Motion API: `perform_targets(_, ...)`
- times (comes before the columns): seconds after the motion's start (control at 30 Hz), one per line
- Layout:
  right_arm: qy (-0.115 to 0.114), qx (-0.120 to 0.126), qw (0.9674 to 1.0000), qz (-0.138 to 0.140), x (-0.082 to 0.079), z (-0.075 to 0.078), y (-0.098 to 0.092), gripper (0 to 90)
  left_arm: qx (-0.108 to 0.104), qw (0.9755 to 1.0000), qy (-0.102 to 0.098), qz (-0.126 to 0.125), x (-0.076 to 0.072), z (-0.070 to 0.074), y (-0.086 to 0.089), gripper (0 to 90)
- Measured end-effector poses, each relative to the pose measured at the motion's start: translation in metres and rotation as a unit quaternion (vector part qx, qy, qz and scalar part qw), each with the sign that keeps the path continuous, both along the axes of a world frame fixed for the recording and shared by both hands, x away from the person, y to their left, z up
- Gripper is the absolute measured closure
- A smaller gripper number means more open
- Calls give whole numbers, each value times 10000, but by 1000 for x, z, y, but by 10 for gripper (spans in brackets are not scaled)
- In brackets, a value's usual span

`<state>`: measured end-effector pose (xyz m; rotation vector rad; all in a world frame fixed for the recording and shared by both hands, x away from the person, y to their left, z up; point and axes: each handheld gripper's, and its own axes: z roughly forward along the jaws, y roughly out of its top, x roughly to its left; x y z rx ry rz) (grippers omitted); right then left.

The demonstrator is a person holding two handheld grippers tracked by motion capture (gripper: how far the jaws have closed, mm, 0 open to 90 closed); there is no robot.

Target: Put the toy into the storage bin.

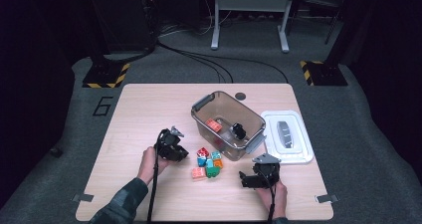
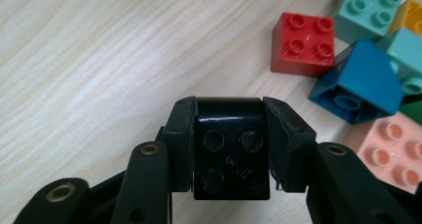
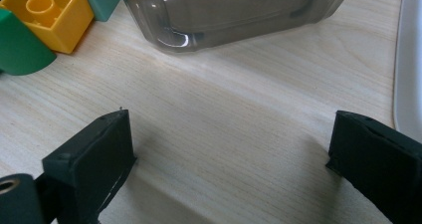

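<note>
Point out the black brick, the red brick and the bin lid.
black brick (image 2: 231, 152): left gripper view, its studded face between the jaws.
red brick (image 2: 304, 43): left gripper view, its studded top.
bin lid (image 1: 298, 137): high view, flat white part right of its handle.

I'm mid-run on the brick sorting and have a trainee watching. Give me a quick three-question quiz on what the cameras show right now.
1. True or false: the left tongs are shut on a black brick.
2. Multiple choice: where is the white lid? A) clipped on the bin B) flat on the table beside the bin C) held in the right tongs
3. Fill in: the right tongs are ____ above bare table, near the clear bin.

Key
1. True; the jaws press both sides of the brick.
2. B; it lies to the right of the bin in the high view.
3. Open; the jaws stand wide apart with nothing between them.
</note>
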<state>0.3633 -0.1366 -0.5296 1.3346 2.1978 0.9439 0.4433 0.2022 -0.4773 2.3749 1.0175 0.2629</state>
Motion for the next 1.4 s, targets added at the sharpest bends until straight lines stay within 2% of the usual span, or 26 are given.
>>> perform_targets(0.43,1,0,10000,-2,0,0,0,29,-118,9994,-305,62,11,36,7,591)
perform_targets(0.93,-8,-13,10000,2,0,0,0,25,-216,9984,-516,84,19,67,8,591)
perform_targets(1.03,0,-16,10000,1,0,0,0,23,-212,9982,-552,88,20,71,8,591)
perform_targets(1.07,-5,-15,10000,-1,0,0,0,23,-177,9979,-614,93,21,76,8,591)
perform_targets(1.4,0,-18,10000,-1,0,0,0,23,-144,9969,-776,40,31,102,4,591)
